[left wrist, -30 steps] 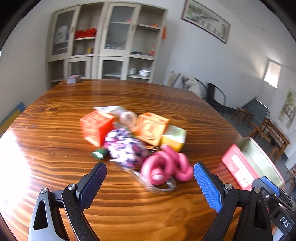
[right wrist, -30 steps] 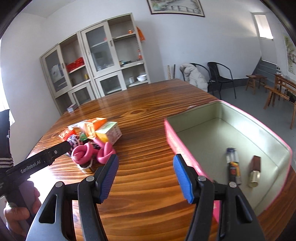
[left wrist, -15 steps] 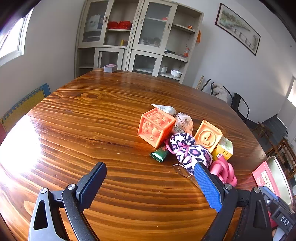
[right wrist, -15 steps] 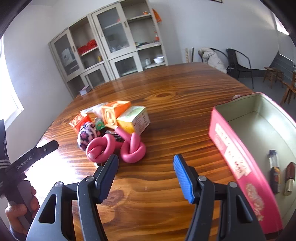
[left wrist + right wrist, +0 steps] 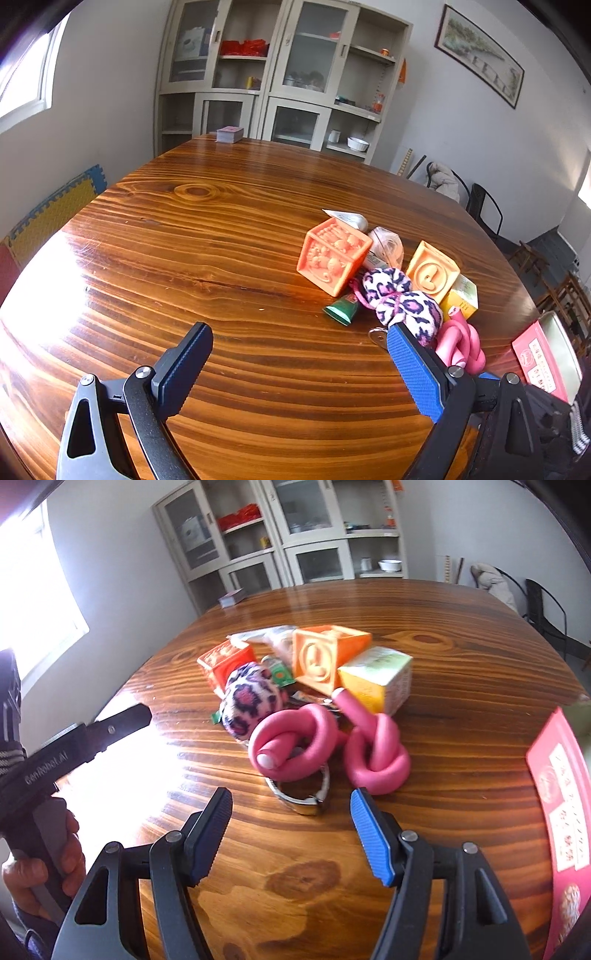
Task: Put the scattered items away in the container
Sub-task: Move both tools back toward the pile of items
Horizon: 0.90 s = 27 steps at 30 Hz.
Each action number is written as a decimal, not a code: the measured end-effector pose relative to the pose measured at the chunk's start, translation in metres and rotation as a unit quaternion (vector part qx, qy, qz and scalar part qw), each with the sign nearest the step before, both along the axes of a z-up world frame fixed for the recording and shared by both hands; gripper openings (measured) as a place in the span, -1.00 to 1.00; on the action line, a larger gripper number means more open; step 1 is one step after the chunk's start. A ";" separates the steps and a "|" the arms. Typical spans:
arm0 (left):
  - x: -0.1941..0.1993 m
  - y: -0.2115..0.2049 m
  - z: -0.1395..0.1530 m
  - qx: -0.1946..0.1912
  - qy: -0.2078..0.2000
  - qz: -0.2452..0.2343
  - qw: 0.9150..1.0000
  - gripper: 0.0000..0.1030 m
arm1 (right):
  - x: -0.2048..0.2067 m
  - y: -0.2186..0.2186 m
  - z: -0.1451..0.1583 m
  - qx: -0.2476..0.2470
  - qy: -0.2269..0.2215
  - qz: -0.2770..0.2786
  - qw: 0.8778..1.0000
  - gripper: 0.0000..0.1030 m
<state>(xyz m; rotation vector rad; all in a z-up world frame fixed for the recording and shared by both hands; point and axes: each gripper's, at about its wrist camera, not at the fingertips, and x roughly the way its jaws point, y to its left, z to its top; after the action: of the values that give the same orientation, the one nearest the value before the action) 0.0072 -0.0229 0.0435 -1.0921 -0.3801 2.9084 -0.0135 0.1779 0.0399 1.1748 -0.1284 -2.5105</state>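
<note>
bare table point(image 5: 207, 229) left, toy pile point(image 5: 306, 694) ahead
</note>
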 end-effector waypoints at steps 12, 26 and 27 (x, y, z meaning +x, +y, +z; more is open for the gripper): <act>0.001 -0.008 0.002 0.016 -0.001 -0.006 1.000 0.88 | -0.035 -0.027 -0.016 0.071 -0.005 0.030 0.997 0.37; -0.002 -0.006 -0.004 0.000 -0.008 0.002 1.000 0.88 | -0.028 -0.002 -0.023 -0.115 -0.100 0.088 0.984 -0.05; -0.002 -0.007 -0.004 -0.001 -0.008 0.003 1.000 0.88 | -0.030 0.008 -0.028 -0.160 -0.123 0.086 0.976 -0.05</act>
<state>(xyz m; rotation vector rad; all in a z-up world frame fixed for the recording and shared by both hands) 0.0049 -0.0295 0.0393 -1.1169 -0.3814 2.9085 -0.0433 0.1858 0.0124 1.2907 -0.4578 -2.0917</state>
